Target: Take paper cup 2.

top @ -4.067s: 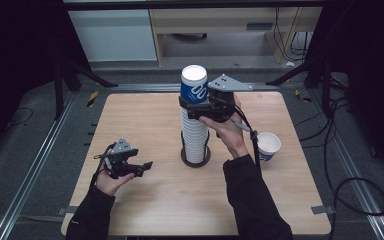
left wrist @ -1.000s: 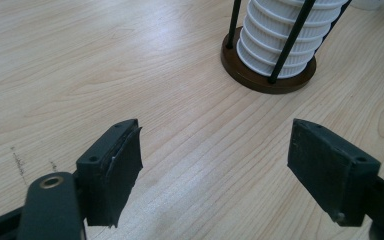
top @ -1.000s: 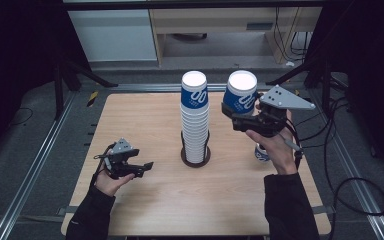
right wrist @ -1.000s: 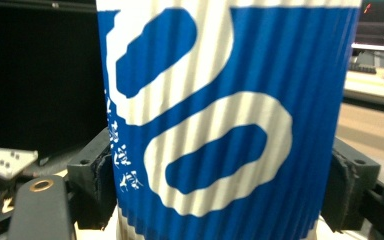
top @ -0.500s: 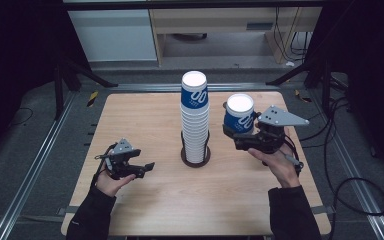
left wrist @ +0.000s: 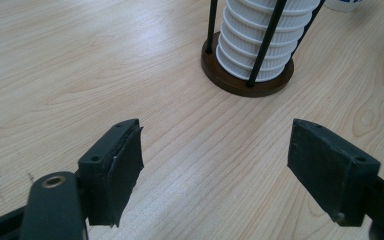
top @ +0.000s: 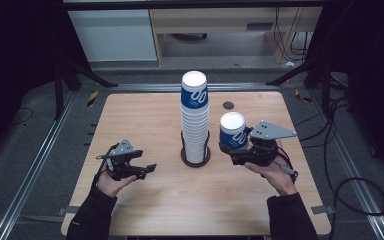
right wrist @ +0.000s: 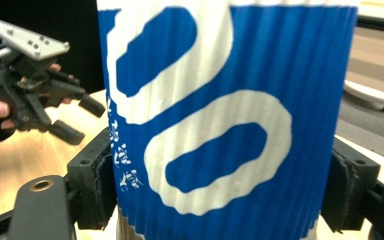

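Ahead of my idle left gripper, jaws apart on nothing, stands the cup stack in its holder. Between my right gripper's fingers, clamped upright, is one blue cup, already off the stack; setting it on the table remains.

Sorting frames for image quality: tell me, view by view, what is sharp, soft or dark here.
High view: even light on the table, dark surroundings, slightly soft overall. Left gripper view: wood grain and cup stack crisp, the near fingers slightly soft. Right gripper view: the held blue cup looms close and soft, the left gripper behind it blurred, the background dark.
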A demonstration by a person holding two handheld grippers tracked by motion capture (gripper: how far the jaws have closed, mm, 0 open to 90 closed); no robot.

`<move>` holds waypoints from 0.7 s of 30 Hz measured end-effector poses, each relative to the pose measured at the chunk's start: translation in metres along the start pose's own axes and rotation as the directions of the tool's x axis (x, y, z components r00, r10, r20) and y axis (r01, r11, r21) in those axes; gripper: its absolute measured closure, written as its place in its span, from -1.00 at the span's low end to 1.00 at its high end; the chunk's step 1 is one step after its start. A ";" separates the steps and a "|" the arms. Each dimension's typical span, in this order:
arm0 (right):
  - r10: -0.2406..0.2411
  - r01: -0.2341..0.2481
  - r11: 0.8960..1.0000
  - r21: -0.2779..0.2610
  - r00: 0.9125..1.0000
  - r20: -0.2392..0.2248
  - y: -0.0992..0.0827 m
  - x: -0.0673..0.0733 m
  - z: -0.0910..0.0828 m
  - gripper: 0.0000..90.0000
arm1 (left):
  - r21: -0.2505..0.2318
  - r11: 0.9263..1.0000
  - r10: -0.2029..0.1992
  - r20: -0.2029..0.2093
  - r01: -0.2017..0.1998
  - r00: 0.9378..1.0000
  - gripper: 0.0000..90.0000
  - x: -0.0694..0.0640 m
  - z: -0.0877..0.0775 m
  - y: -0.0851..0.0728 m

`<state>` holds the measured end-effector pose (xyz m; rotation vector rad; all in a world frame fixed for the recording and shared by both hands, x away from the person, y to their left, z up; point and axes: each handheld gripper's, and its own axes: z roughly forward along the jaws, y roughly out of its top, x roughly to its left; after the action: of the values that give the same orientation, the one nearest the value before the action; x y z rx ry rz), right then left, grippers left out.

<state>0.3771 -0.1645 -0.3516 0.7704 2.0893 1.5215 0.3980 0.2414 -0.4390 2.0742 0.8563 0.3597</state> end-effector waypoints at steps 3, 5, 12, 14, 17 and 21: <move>-0.017 0.017 1.000 0.022 1.000 -0.020 -0.003 0.003 0.003 -0.56 | 0.001 1.000 0.005 0.006 -0.005 1.000 -0.52 -0.002 -0.001 0.001; -0.025 0.026 0.999 0.033 0.999 -0.027 -0.005 0.005 0.006 -0.56 | 0.000 1.000 0.009 0.011 -0.009 1.000 -0.52 -0.003 -0.001 0.001; -0.045 0.050 0.997 0.064 0.996 -0.076 -0.012 0.012 0.014 -0.56 | -0.002 1.000 0.028 0.035 -0.028 0.999 -0.52 -0.009 -0.001 0.003; -0.059 0.066 0.995 0.081 0.994 -0.093 -0.015 0.014 0.018 -0.56 | -0.002 0.999 0.032 0.039 -0.032 0.999 -0.52 -0.010 -0.001 0.004; -0.077 0.090 0.990 0.109 0.990 -0.121 -0.019 0.019 0.024 -0.56 | -0.005 0.999 0.038 0.050 -0.038 0.998 -0.53 -0.012 -0.002 0.005; -0.099 0.122 0.983 0.136 0.982 -0.162 -0.023 0.024 0.032 -0.56 | -0.007 0.999 0.051 0.064 -0.051 0.997 -0.53 -0.014 -0.003 0.006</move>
<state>0.3749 -0.1315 -0.3838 0.5911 2.3374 1.4217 0.3889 0.2305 -0.4317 2.0940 0.7647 0.3211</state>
